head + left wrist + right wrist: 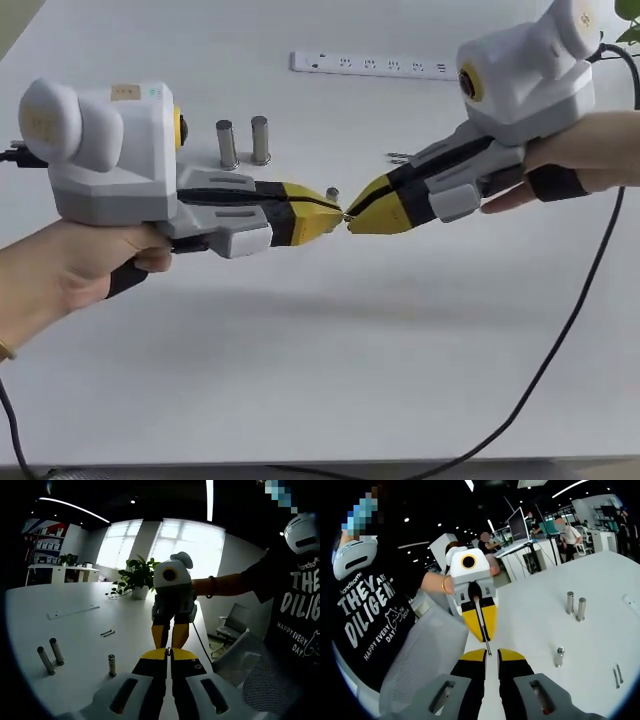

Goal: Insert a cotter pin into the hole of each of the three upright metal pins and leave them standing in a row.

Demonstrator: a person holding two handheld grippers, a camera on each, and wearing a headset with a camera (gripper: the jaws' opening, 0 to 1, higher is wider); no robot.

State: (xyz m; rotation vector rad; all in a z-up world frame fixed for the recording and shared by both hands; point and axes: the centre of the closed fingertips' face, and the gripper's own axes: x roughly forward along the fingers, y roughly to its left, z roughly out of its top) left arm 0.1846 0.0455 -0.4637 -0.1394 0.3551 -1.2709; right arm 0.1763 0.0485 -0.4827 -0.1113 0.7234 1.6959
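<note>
Two hand-held grippers meet nose to nose over a smooth white table (300, 350), their tapered yellow-and-black jaws nearly touching at the tips. The left gripper (336, 211), a boxy pale-grey shell in the person's left hand (60, 270), has its jaws pressed together on a thin wire cotter pin (488, 647). In the right gripper view that pin juts from the yellow tips and reaches the mouth of the right gripper (356, 218). The right gripper's jaws stand very close around the pin's free end, but whether they clamp it cannot be told. The right hand (590, 150) grasps that gripper's black handle, and a black cable (560, 350) trails from it across the table. Just behind the meeting jaws stands a short metal pin (332, 194), a plain grey cylinder, upright. Farther back and to the left, a second metal pin (228, 145) and a third metal pin (260, 140) stand upright side by side, close but apart, both dull, round-topped cylinders. Two spare cotter pins (400, 157) lie flat on the table near the right gripper's body. A long white power strip (370, 65) lies along the far side of the table.
</note>
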